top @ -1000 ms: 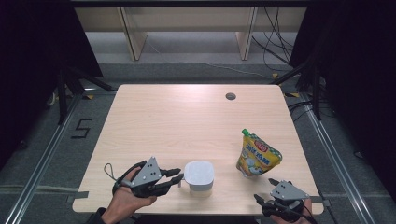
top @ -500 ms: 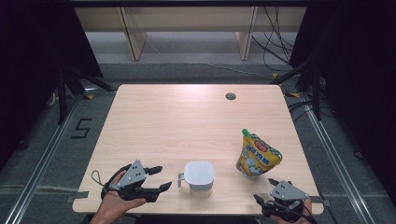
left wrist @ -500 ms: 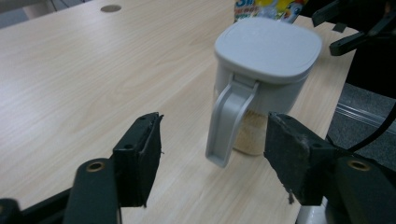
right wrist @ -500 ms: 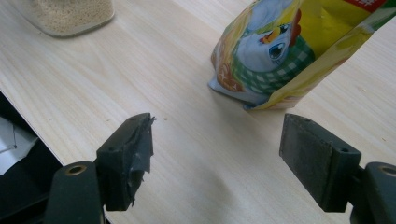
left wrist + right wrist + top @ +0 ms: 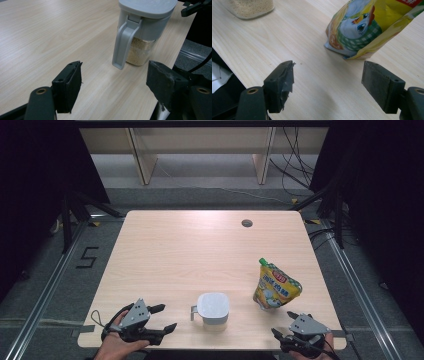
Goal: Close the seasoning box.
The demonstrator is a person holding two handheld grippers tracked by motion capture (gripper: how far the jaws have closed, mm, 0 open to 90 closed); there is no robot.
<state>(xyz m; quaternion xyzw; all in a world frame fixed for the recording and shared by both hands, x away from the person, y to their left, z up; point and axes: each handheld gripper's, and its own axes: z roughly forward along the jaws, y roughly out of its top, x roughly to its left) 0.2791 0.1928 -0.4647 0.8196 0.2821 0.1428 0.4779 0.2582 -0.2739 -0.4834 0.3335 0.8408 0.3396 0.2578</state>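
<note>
While apart, canister point(image 5: 213, 308) near table edge point(image 5: 220, 347).

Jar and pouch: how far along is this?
Nothing looks done yet. The jar stands lidded and the pouch upright and closed. Both tongs, left and right, are open and empty near the table's front edge. Any grasping or pouring remains.

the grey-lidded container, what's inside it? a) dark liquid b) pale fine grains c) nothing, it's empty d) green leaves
b: in the left gripper view, the container shows pale, sandy fine grains through its clear lower wall, below the grey lid and beside its grey handle.
</note>
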